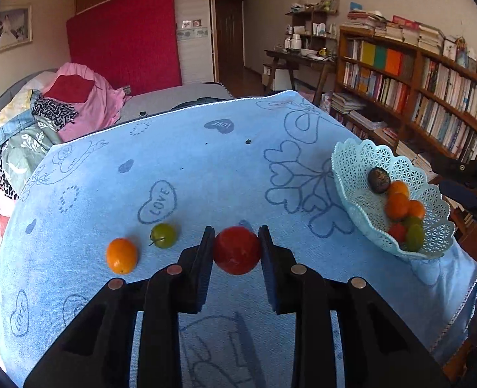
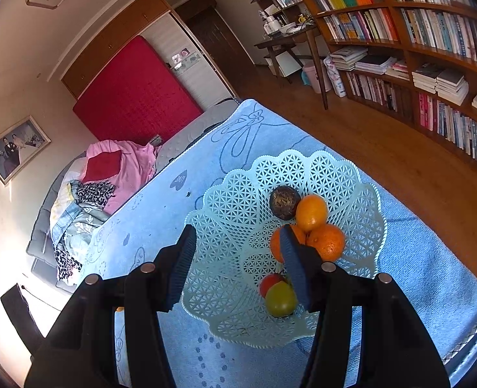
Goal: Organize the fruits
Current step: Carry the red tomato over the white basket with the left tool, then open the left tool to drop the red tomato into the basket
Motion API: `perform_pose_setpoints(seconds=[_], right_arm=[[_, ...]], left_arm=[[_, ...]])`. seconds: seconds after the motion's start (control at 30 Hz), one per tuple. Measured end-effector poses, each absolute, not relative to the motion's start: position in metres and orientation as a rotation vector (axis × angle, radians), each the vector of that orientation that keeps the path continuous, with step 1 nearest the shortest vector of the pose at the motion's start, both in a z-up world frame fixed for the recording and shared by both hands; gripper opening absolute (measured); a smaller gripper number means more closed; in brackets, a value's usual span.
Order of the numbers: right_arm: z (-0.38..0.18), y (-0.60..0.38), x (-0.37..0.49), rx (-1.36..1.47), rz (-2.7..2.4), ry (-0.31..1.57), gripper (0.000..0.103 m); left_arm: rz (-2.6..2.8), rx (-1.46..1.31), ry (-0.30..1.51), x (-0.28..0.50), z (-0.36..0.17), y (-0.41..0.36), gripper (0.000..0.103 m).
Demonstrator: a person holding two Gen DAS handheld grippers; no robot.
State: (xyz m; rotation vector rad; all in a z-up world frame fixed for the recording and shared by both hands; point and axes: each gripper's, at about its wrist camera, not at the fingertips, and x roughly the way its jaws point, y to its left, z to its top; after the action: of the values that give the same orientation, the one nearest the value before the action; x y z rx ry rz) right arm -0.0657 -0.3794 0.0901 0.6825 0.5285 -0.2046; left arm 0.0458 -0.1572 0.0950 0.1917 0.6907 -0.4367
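Left wrist view: the left tool (image 1: 237, 249) is closed onto a red fruit (image 1: 237, 250), its two pads pressed against the fruit's sides, low over a desk covered by a light blue towel (image 1: 190, 168). Whether the fruit is lifted clear of the towel cannot be told. Just to its left on the towel lie a small green fruit (image 1: 163, 235) and an orange fruit (image 1: 121, 256), near each other but apart. Well to the right stands a pale lattice basket (image 1: 351, 161) holding several fruits.

Right wrist view: the right tool (image 2: 237, 262) hangs above the basket (image 2: 303, 168) with its pads spread wide and nothing between them. Inside the basket are three orange fruits (image 2: 311, 211), a dark round fruit (image 2: 283, 202), a red one (image 2: 269, 283) and a yellow-green one (image 2: 280, 299).

The job looks mostly done: six fruits are in the basket, and three remain outside it, one of them already gripped.
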Motion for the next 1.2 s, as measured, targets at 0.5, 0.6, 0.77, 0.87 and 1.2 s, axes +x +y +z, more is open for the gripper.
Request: perform_pose_setpoints(seconds=[0.5,0.6,0.77,0.87,1.2], right_arm=[[0.095,-0.388,-0.072,0.706,-0.21,0.508,0.056],[0.095,-0.388,-0.072,0.705,-0.211,0.509,0.056],[0.092,-0.386,-0.069,0.702,-0.208,0.52,0.056],[0.092,-0.385,-0.069,0.7,-0.207,0.521,0.056],[0.09,-0.375,-0.064,0.679,-0.176,0.532,0.056]], left_arm=[[-0.659,0.245,0.686,0.024,0.1,-0.249,0.028],[-0.685,0.235,0.699,0.023,0.097,-0.253,0.03],[-0.677,0.234,0.694,0.023,0.095,-0.249,0.053],[-0.663,0.226,0.702,0.026,0.094,-0.243,0.053],[-0.606,0.219,0.708,0.029,0.091,-0.225,0.078]])
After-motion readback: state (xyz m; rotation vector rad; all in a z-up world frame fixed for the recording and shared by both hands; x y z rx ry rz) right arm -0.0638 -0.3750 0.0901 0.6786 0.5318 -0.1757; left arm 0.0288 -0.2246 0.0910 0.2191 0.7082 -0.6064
